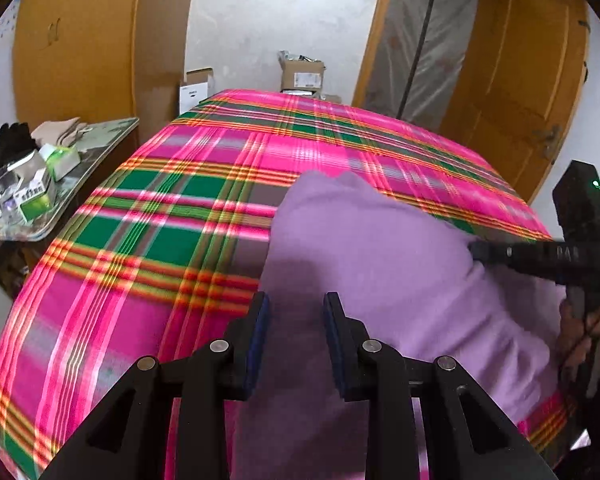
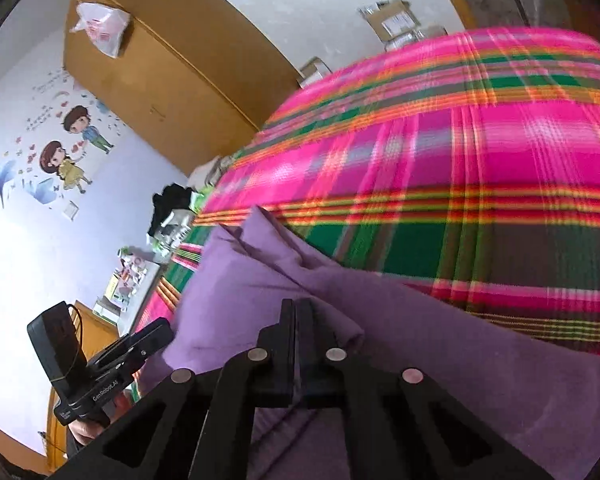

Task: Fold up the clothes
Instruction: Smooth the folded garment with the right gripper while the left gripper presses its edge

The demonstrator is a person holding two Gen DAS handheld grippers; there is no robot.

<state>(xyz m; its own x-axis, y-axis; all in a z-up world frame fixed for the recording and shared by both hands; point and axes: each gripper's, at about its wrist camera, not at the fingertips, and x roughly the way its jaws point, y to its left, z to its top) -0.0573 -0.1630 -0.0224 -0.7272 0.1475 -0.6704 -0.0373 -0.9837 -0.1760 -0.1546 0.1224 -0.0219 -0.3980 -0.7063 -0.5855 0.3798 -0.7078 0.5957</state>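
Observation:
A purple garment [image 1: 380, 264] lies bunched on a bed with a pink, green and orange plaid cover [image 1: 172, 184]. My left gripper [image 1: 296, 310] stands open over the garment's near left edge, and its blue pads [image 1: 262, 316] are apart with only shadowed cloth below them. In the left wrist view my right gripper [image 1: 475, 249] reaches in from the right, its tip pinching a raised fold of the purple cloth. The right wrist view shows that gripper [image 2: 296, 305] shut on a fold of the purple garment [image 2: 440, 340]. The left gripper [image 2: 160, 330] is at the lower left there, held by a hand.
A side table [image 1: 100, 148] left of the bed carries small boxes and dark cloth. Cardboard boxes [image 1: 302, 74] stand beyond the bed's far end. A wooden wardrobe [image 1: 80, 40] is at the back left, and a wooden door [image 1: 520, 72] at the back right.

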